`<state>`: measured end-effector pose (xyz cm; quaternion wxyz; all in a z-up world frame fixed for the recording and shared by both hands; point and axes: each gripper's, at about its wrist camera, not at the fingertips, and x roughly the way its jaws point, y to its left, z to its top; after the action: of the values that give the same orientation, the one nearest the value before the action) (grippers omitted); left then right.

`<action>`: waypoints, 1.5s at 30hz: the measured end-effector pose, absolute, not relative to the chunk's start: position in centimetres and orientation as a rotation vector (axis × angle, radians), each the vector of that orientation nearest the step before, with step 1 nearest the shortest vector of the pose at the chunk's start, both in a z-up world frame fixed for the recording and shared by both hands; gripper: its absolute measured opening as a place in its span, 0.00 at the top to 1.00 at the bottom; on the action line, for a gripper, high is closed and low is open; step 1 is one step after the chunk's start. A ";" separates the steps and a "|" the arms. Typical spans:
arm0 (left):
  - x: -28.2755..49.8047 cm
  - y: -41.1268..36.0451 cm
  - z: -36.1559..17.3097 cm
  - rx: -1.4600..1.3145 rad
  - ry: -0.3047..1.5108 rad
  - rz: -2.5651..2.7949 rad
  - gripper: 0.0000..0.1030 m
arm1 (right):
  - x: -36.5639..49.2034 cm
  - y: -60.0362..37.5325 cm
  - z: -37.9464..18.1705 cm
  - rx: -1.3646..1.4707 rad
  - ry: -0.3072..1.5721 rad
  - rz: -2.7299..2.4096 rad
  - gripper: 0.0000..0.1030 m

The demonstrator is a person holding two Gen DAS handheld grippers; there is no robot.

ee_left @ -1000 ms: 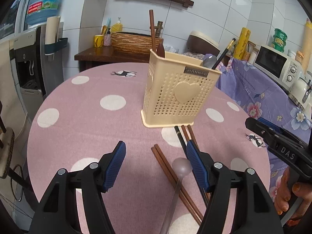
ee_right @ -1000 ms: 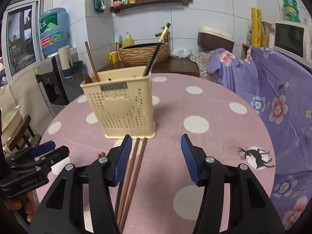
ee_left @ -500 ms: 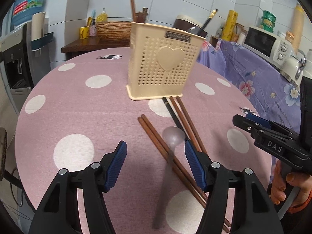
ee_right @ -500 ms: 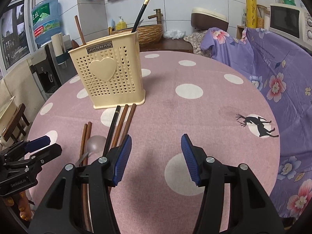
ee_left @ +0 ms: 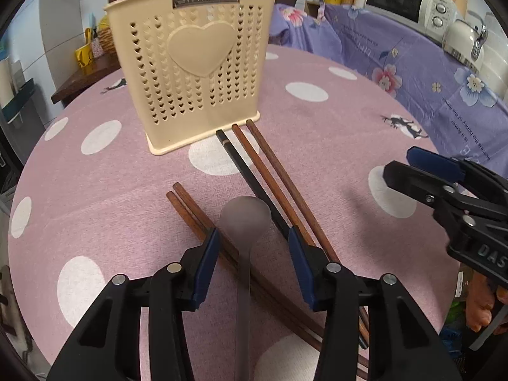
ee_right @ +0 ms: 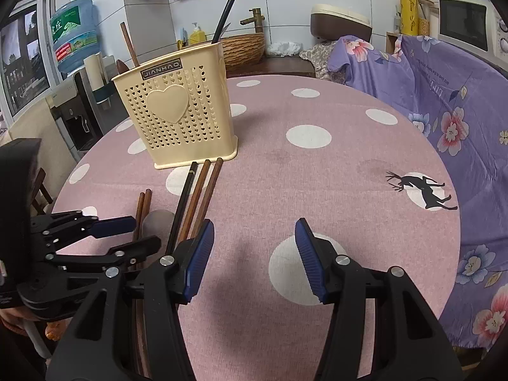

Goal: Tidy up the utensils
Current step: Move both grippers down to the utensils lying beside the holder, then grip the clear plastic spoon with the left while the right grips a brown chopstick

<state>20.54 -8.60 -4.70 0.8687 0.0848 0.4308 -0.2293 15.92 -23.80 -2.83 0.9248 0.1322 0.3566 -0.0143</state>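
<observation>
Left wrist view: left claw [ee_left: 252,243] low over pink polka-dot surface [ee_left: 95,197], jaws just narrowed but not clenched; blue pads [ee_left: 208,258] either side of grey spoon [ee_left: 246,222], no contact visible. Spoon blurred, bowl just ahead of the pads, handle running back between the jaws. Pair of brown chopsticks [ee_left: 187,209] passing under the left pad, tips side by side. Black chopstick [ee_left: 244,166] and two further brown chopsticks [ee_left: 270,162] lying parallel, far ends touching or just short of the base of cream perforated utensil holder [ee_left: 190,73]; near ends under the right pad. Holder upright, heart motif on front, label "JIANHAO" at rim.

Right wrist view: right claw [ee_right: 252,255] released, half-spread, nothing between the pads, bare cloth and one white dot beneath. Positioned just right of the three parallel chopsticks. Left claw at lower left of this view, straddling the spoon. Holder contents: one black chopstick with gold band [ee_right: 227,9], one brown wooden handle [ee_right: 128,43], both leaning.

Background: purple floral cloth [ee_right: 444,95], microwave [ee_left: 409,3], water bottle [ee_right: 74,38].
</observation>
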 end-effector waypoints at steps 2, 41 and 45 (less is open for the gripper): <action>20.8 -8.8 -4.6 0.189 0.905 -0.478 0.60 | 15.9 -23.8 -2.9 0.270 0.732 -0.027 0.48; 25.2 -0.6 -2.9 -0.124 0.944 -0.245 0.65 | 22.9 -20.8 -3.6 0.280 0.878 0.099 0.54; 25.6 -0.1 -4.0 -0.126 0.960 -0.194 0.65 | 25.5 -19.4 -4.1 0.211 0.920 0.056 0.62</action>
<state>25.61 -0.10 -4.02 0.8805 -0.0606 0.4608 -0.0932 25.49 -19.45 -4.11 0.8904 0.1016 0.4429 0.0268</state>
